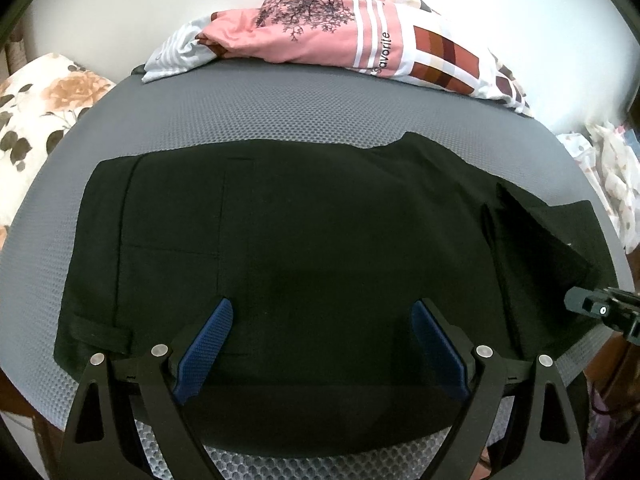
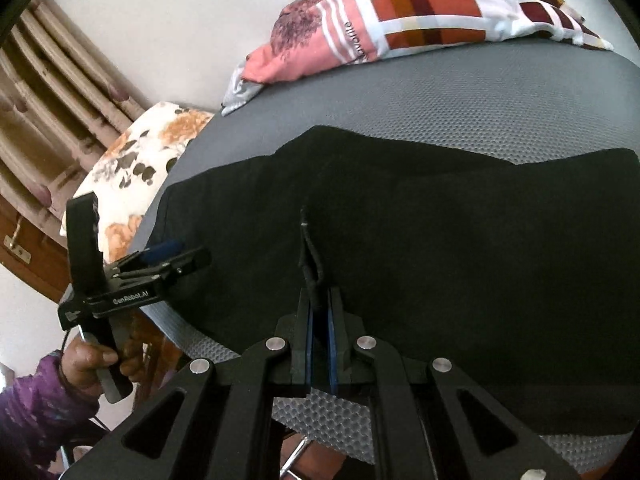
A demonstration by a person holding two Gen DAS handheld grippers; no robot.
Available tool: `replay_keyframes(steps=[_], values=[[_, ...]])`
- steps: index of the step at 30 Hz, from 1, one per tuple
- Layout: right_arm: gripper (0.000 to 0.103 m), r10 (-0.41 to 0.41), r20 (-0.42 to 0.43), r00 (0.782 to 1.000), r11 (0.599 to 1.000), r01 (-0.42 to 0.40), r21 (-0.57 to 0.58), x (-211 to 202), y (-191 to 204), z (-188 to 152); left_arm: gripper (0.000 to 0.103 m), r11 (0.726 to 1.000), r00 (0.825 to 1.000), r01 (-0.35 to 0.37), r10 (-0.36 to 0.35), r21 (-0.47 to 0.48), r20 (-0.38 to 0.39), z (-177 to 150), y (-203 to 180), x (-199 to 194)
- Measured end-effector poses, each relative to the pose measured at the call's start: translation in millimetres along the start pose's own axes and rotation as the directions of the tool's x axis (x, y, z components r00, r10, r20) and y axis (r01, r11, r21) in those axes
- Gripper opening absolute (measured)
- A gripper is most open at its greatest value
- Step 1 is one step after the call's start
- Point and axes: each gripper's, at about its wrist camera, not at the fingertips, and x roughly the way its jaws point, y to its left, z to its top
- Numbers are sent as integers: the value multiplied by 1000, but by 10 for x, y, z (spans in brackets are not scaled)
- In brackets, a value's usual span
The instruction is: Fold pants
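Black pants [image 1: 304,232] lie flat on the grey mesh bench [image 1: 280,112], long axis running side to side along the near edge. In my left wrist view the waistband end, with a belt loop, points at the bench's left edge; the other end is doubled back in a flap near the right edge. The cloth fills most of the near half of the bench and reaches over the near edge.

My left tool [image 1: 322,344] hangs over the near edge above the pants, jaws wide, blue pads [image 1: 208,344] clear of the fabric with nothing between them. My right tool [image 2: 320,320] is nearly shut, pinching a thin ridge of the black cloth that stands up between its pads.

Clutter: a pink, white and red patterned cloth heap [image 1: 360,36] sits along the far edge, well apart from the pants. A floral cushion [image 1: 36,112] sits off the left edge (not on the bench). My hand [image 2: 96,364] in a purple sleeve [image 2: 32,412] grips the left tool's handle. Curtains [image 2: 60,92] hang by the wall beyond.
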Motion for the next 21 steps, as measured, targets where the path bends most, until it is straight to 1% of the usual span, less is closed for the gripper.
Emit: replay_keyframes(steps=[3, 8, 11, 12, 13, 14, 15, 16, 17, 18, 19, 21], values=[[7, -13, -4, 1000, 1000, 13, -27, 51, 70, -3, 91, 1000, 1000, -3, 3, 10, 1, 0, -3, 4], [9, -8, -29, 1000, 998, 6, -56, 141, 150, -33, 91, 1000, 1000, -3, 3, 16, 1, -5, -23, 11], [14, 20, -54, 998, 996, -25, -81, 212, 215, -44, 91, 1000, 1000, -3, 3, 15, 1, -3, -26, 12], [16, 37, -59, 998, 996, -41, -75, 212, 215, -58, 91, 1000, 1000, -4, 4, 16, 0, -3, -28, 12], [22, 67, -65, 996, 995, -71, -64, 213, 201, -59, 91, 1000, 1000, -5, 5, 16, 0, -3, -27, 9], [28, 126, -78, 989, 991, -129, -43, 212, 176, -62, 91, 1000, 1000, -5, 5, 15, 1, -4, -25, 9], [28, 235, -92, 968, 972, -235, 8, 201, 112, -65, 91, 1000, 1000, -4, 4, 13, 0, -3, -23, 9], [28, 322, -92, 942, 946, -317, 63, 180, 41, -69, 91, 1000, 1000, -1, 1, 12, 0, -4, -22, 8], [28, 390, -77, 918, 918, -380, 116, 127, -50, -72, 91, 1000, 1000, 2, -2, 8, -1, -4, -19, 6], [28, 412, -46, 910, 905, -403, 140, 24, -151, -67, 91, 1000, 1000, 8, -8, 2, 1, -4, -16, 2], [28, 402, -7, 916, 906, -397, 146, -97, -241, -62, 91, 1000, 1000, 14, -14, -4, 2, -3, -14, -4], [28, 341, 83, 936, 922, -350, 165, -406, -490, -51, 91, 999, 999, 34, -34, -17, 2, 8, -16, -22]])
